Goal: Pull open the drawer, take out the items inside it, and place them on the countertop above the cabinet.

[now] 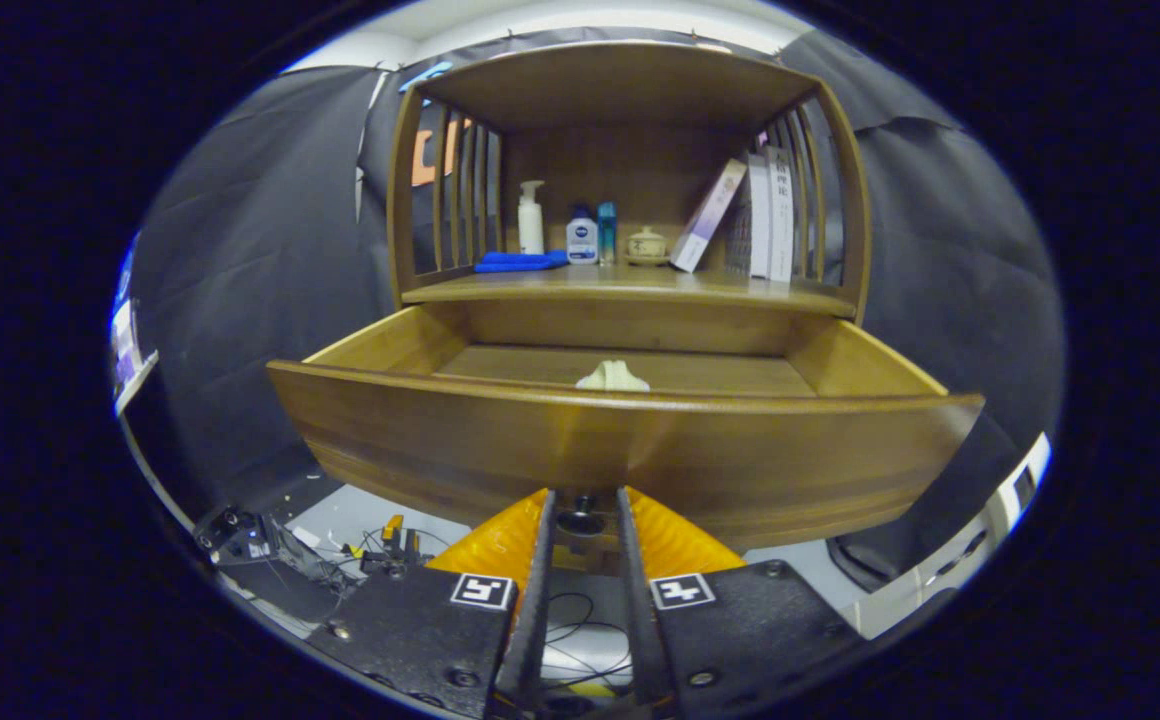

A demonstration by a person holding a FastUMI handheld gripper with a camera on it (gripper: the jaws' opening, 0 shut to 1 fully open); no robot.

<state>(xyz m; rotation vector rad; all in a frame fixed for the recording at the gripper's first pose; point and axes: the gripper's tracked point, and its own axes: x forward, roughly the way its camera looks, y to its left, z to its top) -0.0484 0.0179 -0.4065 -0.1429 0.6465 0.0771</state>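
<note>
Little can be read here: the small white bottle with a blue cap [581, 240], standing on the surface [630, 288] well beyond the hand-held gripper [583, 500], bears a dark round logo too small to make out. The white book spines [778, 212] at the far right of that surface carry vertical printed characters that are too blurred to read. The two square black-and-white marker tags [483, 590] on the hand-held gripper's body are patterns, not text.
</note>
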